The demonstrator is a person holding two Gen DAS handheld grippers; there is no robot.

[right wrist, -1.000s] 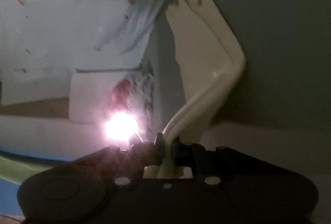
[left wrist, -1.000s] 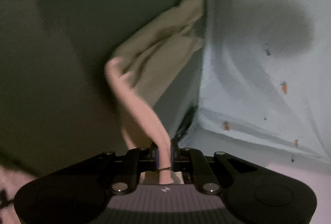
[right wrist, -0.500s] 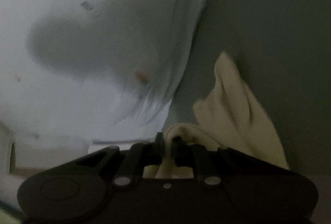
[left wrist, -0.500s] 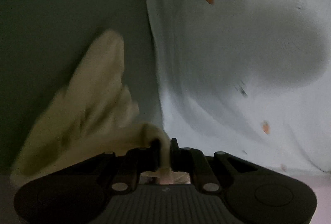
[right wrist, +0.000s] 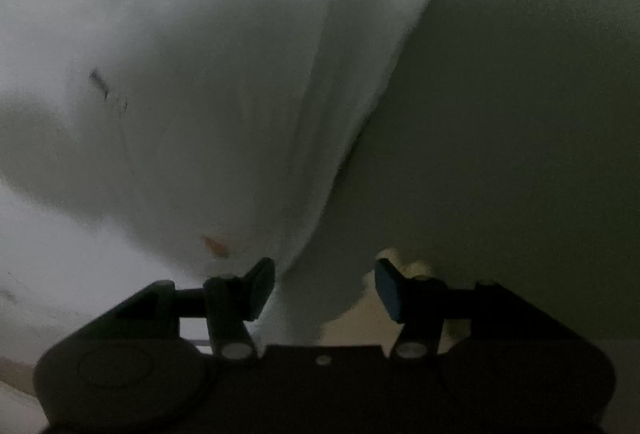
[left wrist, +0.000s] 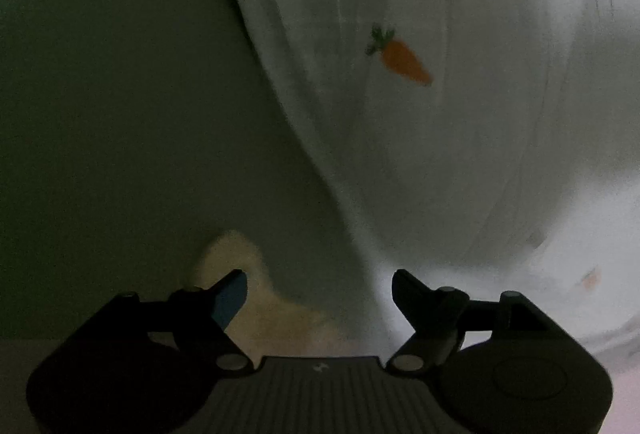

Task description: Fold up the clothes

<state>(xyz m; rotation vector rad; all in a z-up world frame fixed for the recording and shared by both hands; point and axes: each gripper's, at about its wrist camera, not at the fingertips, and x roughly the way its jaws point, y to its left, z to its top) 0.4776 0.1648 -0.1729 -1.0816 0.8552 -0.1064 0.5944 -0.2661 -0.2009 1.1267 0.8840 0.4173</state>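
A pale sheet printed with small orange carrots fills the right of the left wrist view and the left of the right wrist view. It lies in soft folds, with a broad shadow across it. Beside it runs a dark olive-grey surface, plain and dim; what it is cannot be told.

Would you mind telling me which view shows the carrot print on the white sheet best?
The left wrist view: one carrot sits sharp and whole, leaves included, on the white sheet. The right wrist view shows only a small, blurred orange carrot low on the sheet, near the left finger.
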